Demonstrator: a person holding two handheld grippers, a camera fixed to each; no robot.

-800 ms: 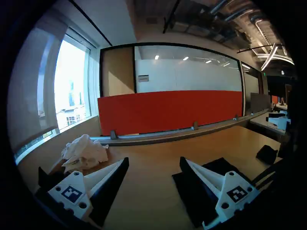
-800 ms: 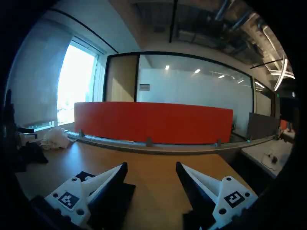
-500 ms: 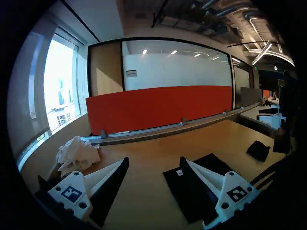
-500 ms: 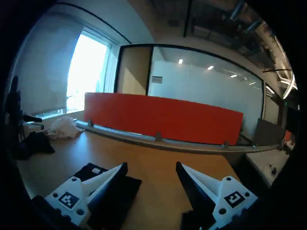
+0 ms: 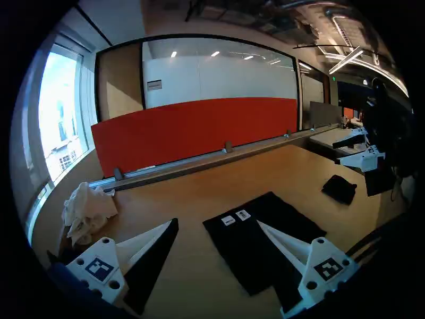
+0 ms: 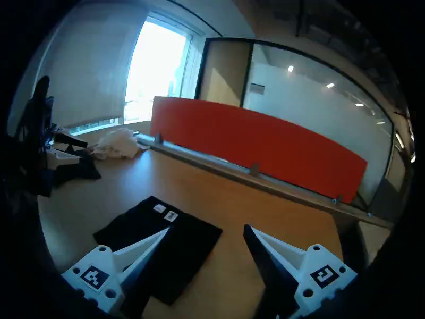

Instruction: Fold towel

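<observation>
Wooden counter (image 5: pixel 212 186) runs up to a long red partition (image 5: pixel 196 127), with glass office walls beyond it. On the near side of the partition, well apart from it, the black towel (image 5: pixel 265 234) lies spread flat on the counter. Two small white labels (image 5: pixel 235 217) sit at the edge facing the partition. A crumpled white cloth (image 5: pixel 85 210) rests near the foot of the partition, at its window end.

The left tool (image 5: pixel 216 222) hovers with its fingers wide apart and nothing between them. The right tool (image 6: pixel 210 227) is equally spread and empty, the towel (image 6: pixel 175 239) showing under one of its fingers.

The towel looks thin, soft and light, so it will likely sag and drape once lifted, and it may slide on the smooth wood. The best hold is probably at two corners of the edge farthest from the partition, one per tool. Each should pinch low enough to catch the single layer.
</observation>
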